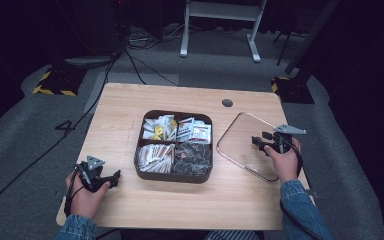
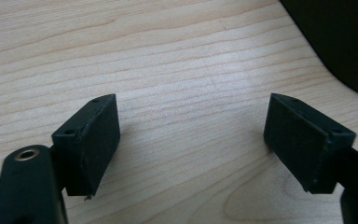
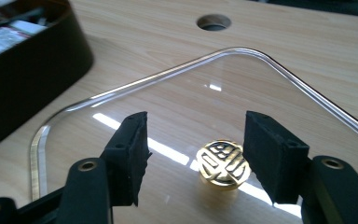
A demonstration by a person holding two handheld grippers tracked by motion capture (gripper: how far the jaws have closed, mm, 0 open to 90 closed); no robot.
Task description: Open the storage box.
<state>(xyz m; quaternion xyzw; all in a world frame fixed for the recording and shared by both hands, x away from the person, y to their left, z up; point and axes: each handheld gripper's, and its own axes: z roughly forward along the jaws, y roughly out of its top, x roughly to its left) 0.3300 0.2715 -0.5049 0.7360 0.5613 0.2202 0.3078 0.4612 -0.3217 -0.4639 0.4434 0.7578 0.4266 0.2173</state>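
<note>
Right tool (image 3: pixel 193 154) astride lid's gold knob (image 3: pixel 223 163), seemingly untouched.

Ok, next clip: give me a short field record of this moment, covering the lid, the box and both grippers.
lid: clear lid lying flat on the table, to the right of the box, apart from it
knob: gold knob on the lid, between the right gripper's pads, with gaps either side
box: dark box, four compartments of packets, uncovered
right gripper: open, above the lid
left gripper: open, nothing between its jaws, over bare table left of the box
</note>
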